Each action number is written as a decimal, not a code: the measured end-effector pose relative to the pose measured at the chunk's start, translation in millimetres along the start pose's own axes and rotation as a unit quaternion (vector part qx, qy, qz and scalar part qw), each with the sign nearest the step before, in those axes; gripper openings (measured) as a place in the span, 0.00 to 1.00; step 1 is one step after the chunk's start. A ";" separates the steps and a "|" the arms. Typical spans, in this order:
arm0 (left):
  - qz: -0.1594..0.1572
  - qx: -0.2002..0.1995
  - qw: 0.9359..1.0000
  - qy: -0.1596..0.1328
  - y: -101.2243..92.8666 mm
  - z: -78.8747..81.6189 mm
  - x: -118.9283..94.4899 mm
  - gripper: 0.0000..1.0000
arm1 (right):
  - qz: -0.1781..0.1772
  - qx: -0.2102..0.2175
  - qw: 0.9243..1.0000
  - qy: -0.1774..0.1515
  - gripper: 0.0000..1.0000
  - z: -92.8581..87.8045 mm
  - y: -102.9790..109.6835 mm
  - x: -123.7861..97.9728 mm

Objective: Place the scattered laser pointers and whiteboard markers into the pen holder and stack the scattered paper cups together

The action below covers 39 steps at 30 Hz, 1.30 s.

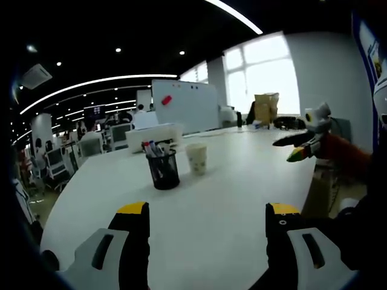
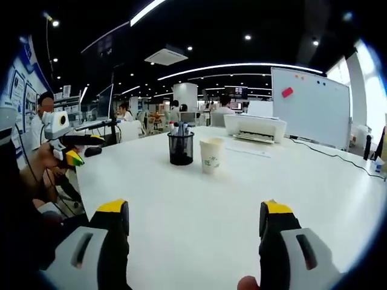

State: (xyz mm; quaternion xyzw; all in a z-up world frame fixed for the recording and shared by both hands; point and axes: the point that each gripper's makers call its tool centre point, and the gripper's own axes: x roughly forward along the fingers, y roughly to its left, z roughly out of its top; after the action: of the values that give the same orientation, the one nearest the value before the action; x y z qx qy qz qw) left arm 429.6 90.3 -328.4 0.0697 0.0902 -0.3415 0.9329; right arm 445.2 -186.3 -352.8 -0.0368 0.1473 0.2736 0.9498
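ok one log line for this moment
left hand-held gripper open | right hand-held gripper open | markers in pen holder | paper cup beside

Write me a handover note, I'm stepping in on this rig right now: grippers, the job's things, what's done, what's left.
Left hand-held gripper: open, empty, above the table.
Right hand-held gripper: open, empty, above the table too.
Pen holder: upright mid-table, markers standing in it.
Cups: upright beside the holder; how many are stacked cannot be told.
Done: no loose markers, pointers or cups on the table parts in view.
Left: check the rest of the table for strays.
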 end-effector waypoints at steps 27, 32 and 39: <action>0.000 -0.002 1.000 0.002 1.0 -2.2 0.7 0.81 | -0.012 0.010 1.000 0.020 0.84 -16.8 8.5 -25.4; 0.000 -0.001 1.000 0.003 1.0 -2.3 0.2 0.81 | -0.013 0.011 1.000 0.015 0.84 -15.2 8.0 -27.1; -0.001 0.000 1.000 0.004 -0.6 -2.5 0.8 0.81 | -0.013 0.015 1.000 0.018 0.84 -18.0 7.6 -28.0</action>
State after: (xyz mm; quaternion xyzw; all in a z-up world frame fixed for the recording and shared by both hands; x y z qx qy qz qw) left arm 429.5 89.9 -331.0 0.0709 0.0937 -0.3424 0.9322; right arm 413.9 -196.8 -361.5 -0.0294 0.1677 0.2579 0.9511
